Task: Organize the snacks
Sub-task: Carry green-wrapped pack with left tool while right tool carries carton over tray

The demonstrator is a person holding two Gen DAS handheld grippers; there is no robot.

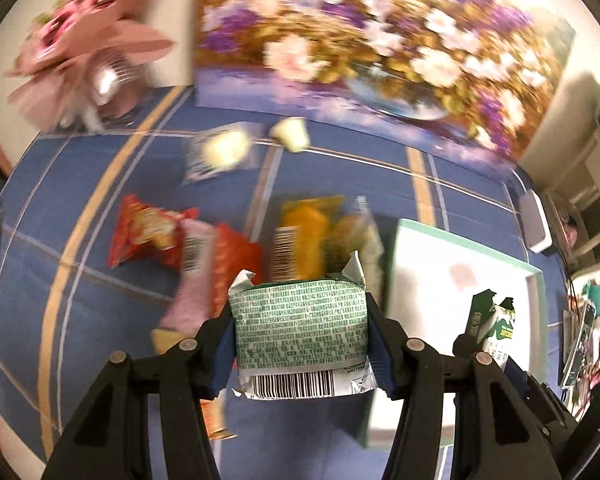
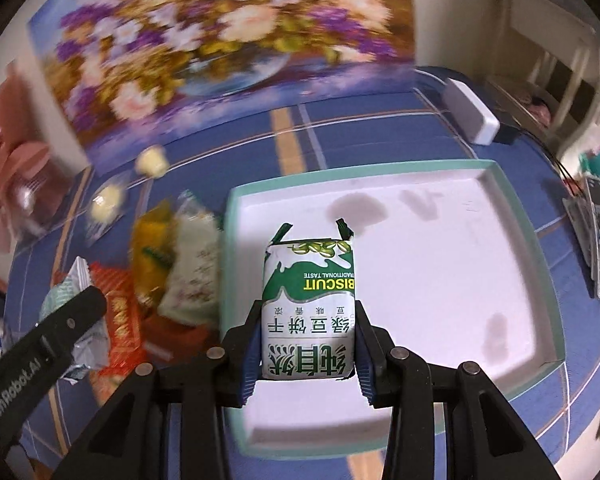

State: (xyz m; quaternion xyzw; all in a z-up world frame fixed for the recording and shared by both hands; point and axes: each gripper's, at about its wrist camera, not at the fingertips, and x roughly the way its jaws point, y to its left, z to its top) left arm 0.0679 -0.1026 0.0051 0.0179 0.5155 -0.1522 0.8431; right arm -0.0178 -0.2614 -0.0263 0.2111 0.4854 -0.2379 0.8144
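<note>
Motion blur smears the loose snacks (image 1: 204, 240) and flower painting (image 1: 360, 40) beyond reading.

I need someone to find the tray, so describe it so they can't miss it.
Start at the big flower painting behind the blue checked tablecloth. Right of the heap of snack packets lies the tray: wide, shallow, white inside with a mint-green rim, nothing lying in it.
</note>
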